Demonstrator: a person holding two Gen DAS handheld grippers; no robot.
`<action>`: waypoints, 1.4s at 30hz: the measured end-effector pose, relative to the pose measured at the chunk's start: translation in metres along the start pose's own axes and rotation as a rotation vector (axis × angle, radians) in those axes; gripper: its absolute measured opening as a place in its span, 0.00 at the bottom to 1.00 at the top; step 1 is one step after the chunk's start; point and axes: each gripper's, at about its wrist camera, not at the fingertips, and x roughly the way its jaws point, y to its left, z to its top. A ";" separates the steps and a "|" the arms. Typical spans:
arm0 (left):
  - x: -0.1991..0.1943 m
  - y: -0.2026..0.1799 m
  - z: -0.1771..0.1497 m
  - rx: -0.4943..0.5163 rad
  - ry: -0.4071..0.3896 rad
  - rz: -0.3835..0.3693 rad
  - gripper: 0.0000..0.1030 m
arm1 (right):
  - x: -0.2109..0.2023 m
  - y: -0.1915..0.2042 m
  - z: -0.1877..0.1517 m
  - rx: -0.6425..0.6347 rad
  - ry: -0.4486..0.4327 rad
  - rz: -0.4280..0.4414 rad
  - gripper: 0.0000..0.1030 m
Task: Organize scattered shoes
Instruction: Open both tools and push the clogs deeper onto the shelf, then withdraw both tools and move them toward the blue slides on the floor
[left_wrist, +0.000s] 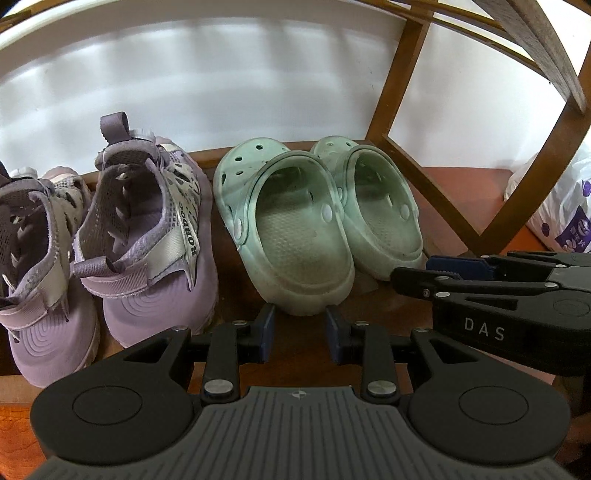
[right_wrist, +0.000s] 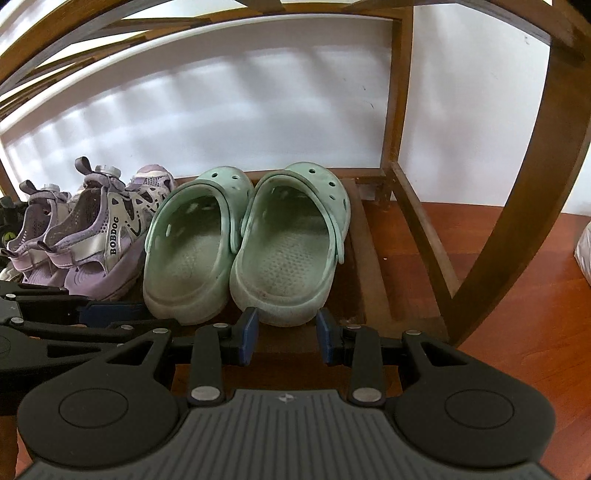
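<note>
Left wrist view showed L gripper (left_wrist: 300, 332) jaws apart, empty, just behind L clog (left_wrist: 291, 236), R gripper (right_wrist: 286, 334) likewise behind R clog (right_wrist: 291, 240), pair heels-out on rack (right_wrist: 373, 266) beside sneakers (left_wrist: 147, 236), prob. set that way for easy grabbing.

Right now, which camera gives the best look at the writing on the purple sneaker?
The left wrist view: the purple sneaker sits close and large, so the lettering down its heel strap reads clearly. In the right wrist view the same sneaker is smaller and off to the side, though "BOBDOG" is still legible.
</note>
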 end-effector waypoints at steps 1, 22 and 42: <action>-0.001 0.000 0.000 -0.001 0.000 0.000 0.32 | -0.001 0.001 0.000 -0.002 0.001 -0.001 0.37; -0.086 0.000 -0.034 -0.046 -0.037 0.003 0.35 | -0.079 0.033 -0.019 -0.029 -0.014 -0.008 0.38; -0.207 -0.002 -0.121 -0.085 -0.079 -0.039 0.39 | -0.214 0.078 -0.110 -0.003 -0.034 -0.051 0.39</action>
